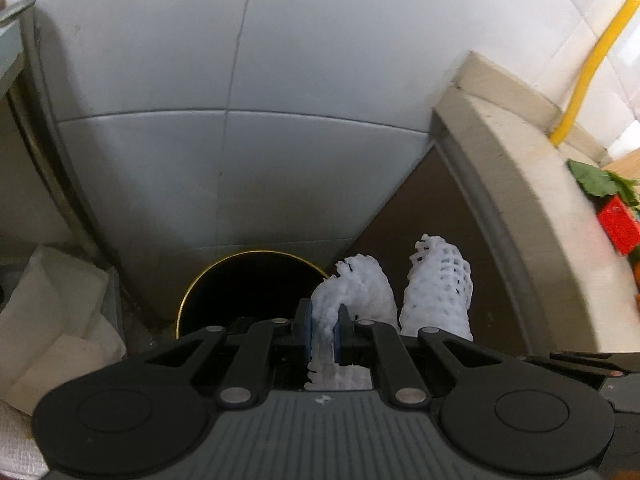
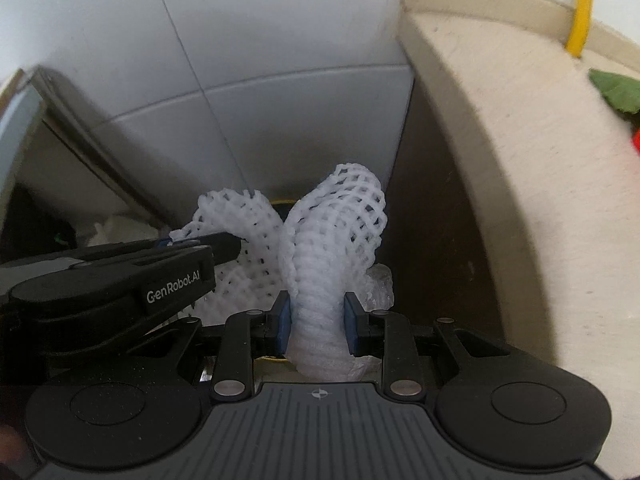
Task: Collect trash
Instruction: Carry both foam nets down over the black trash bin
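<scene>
Left wrist view: the left gripper [image 1: 324, 330] pinches a white foam fruit net [image 1: 356, 292] between its blue pads, jaws nearly pressed together because the mesh crushes flat. Just beyond it, low in the centre of the frame, gapes the dark round mouth of a trash bin [image 1: 224, 276] with a thin yellow rim, set on the floor against a grey tiled wall [image 1: 160, 80]. A second foam net [image 1: 438, 292] hangs to the right of the first, in front of a beige counter edge [image 1: 516, 184].

In the right wrist view the right gripper [image 2: 316, 326] squeezes that second net [image 2: 320, 320] around its bunched lower end, jaws partly closed on it, the open mesh flaring above. The left gripper [image 2: 224, 246] enters from the left of the frame with its own net [image 2: 240, 232], the two nets touching or nearly so.

Both nets look very light, soft and springy, neither fragile nor slippery; they compress easily and may cling or snag on the pads. A bunched fold, as now held, seems the surest place to grip. Both sit just above the bin.
</scene>
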